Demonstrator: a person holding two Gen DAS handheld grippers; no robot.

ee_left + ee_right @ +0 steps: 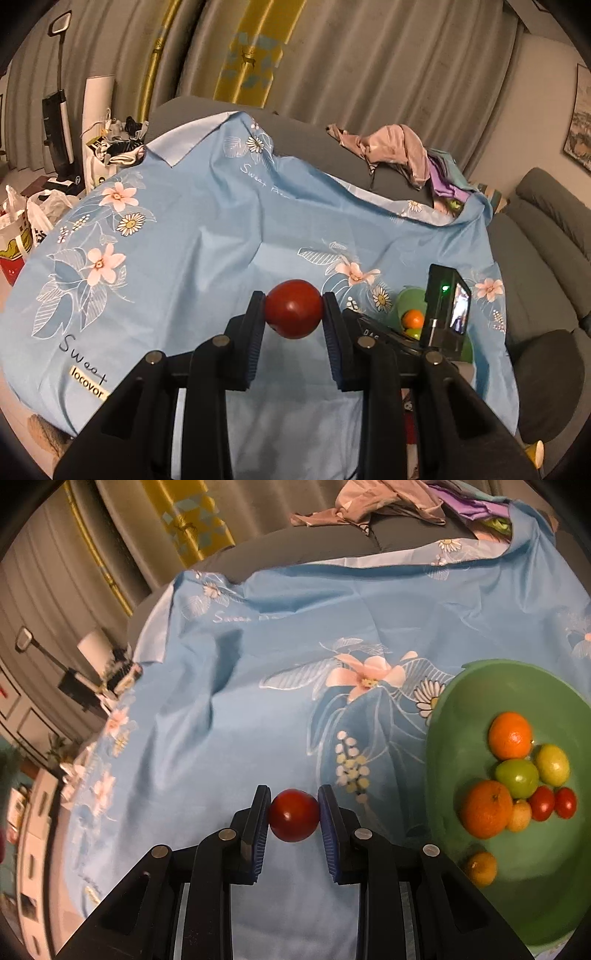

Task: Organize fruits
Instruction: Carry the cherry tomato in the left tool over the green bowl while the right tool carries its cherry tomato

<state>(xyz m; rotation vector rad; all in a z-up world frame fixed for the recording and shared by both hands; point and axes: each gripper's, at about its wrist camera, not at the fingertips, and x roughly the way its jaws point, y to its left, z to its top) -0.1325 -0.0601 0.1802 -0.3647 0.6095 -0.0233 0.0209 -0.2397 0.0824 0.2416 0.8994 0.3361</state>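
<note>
Each tool grips a red fruit: the left tool (pixel 293 309) holds one (pixel 293 308), the right tool (pixel 293 814) another (pixel 293 815), both above the blue sheet (pixel 229 701). The green bowl (pixel 461 849) lies right; each fruit is best lowered inside before release, clear of the oranges (pixel 485 808).

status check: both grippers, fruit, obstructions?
Left gripper shut on red fruit. Right gripper shut on another. Green bowl right, nothing blocking.
</note>
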